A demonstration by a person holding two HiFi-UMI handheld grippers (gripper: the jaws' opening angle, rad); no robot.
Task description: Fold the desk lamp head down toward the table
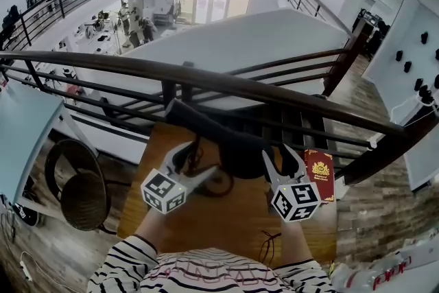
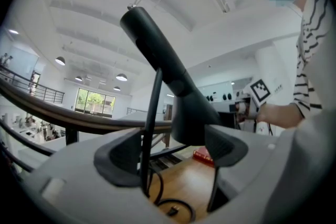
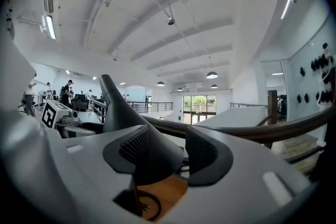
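Center frame, the black desk lamp head (image 1: 241, 149) hangs above the wooden table (image 1: 206, 219). The right gripper (image 1: 282, 160) straddles it, jaws wide. The left gripper (image 1: 199, 163) holds its 2 jaws wide around the thin lamp stem (image 2: 152, 123).

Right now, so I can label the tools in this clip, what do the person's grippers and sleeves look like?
Both the left gripper and right gripper have pale grey bodies, dark ribbed pads and a cube of black-and-white square markers. The sleeves are black-and-white striped.

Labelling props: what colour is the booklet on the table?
Booklet: dark red, gold emblem; head view.
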